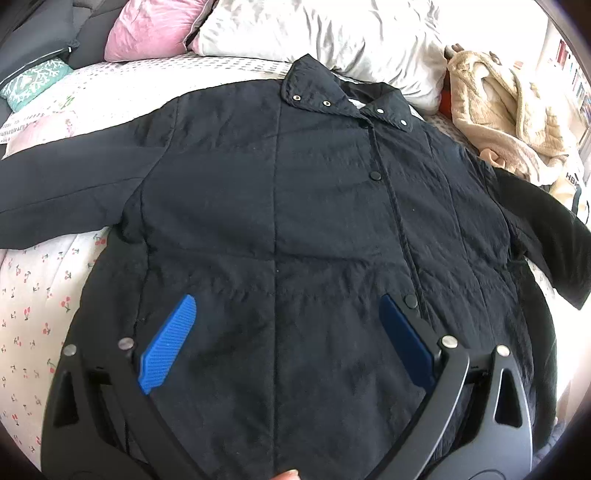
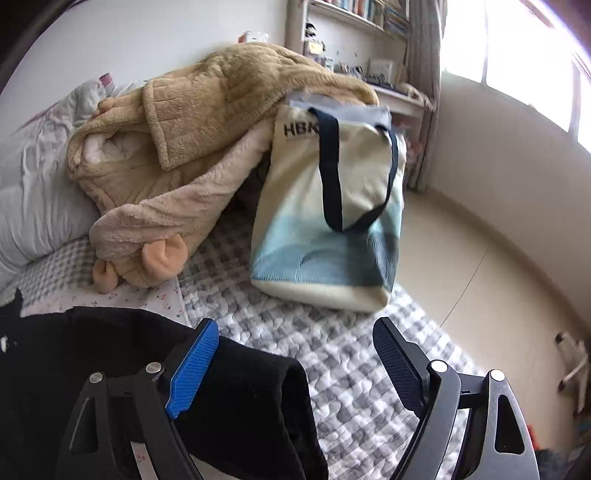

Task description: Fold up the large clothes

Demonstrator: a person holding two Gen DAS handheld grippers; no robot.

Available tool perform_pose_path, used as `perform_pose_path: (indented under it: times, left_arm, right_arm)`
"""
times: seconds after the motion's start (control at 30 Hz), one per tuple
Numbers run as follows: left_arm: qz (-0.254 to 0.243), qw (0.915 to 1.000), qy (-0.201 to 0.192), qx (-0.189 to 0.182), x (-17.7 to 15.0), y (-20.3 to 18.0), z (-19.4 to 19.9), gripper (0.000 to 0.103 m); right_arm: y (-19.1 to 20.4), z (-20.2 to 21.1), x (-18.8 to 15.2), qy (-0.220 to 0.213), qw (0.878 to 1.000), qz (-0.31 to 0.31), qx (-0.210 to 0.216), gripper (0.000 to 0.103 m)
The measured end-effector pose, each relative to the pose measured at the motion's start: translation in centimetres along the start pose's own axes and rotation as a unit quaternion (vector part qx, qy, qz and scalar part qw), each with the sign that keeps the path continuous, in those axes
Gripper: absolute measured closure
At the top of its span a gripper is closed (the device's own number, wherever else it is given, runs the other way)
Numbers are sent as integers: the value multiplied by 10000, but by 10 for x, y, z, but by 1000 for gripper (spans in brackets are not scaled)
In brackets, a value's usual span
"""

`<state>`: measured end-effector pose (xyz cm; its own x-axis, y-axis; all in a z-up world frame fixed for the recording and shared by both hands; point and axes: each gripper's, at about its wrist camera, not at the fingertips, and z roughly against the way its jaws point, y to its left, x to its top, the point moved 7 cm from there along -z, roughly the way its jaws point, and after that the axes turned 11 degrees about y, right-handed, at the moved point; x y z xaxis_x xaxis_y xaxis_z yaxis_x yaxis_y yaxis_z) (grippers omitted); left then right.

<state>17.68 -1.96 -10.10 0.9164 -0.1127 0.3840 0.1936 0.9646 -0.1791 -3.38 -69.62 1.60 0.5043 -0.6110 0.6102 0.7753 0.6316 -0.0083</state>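
Note:
A dark navy quilted jacket lies front up and spread flat on the bed, collar toward the pillows, both sleeves out to the sides. My left gripper is open and hovers over the jacket's lower front, near the bottom snap button. In the right wrist view the jacket's right sleeve lies on the grey checked blanket. My right gripper is open, its jaws apart over the sleeve's cuff end, holding nothing.
A beige fleece robe is heaped at the bed's right, next to a cream and blue tote bag. White and pink pillows lie at the head. The bed's right edge drops to the floor.

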Motion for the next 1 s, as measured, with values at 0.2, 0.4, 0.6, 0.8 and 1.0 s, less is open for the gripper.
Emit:
perform_pose_path:
  times: [0.2, 0.4, 0.6, 0.8, 1.0]
  left_arm:
    - [-55, 9999, 57, 68, -3, -4, -4, 4]
    - [-43, 9998, 113, 164, -3, -2, -7, 4]
    - [23, 9997, 187, 127, -2, -1, -11, 4]
    - [-43, 9995, 256, 193, -4, -4, -16, 4]
    - [-193, 9989, 317, 294, -7, -10, -23, 4]
  right_arm:
    - [-55, -42, -42, 609, 9792, -1502, 1223, 16]
    - [-73, -32, -21, 162, 9700, -1858, 1561, 16]
    - [-60, -13, -15, 75, 9707, -1394, 1954, 16]
    - [-35, -29, -56, 483, 9594, -1023, 2582, 16]
    - [-31, -84, -67, 781, 9404, -1353, 3020, 64]
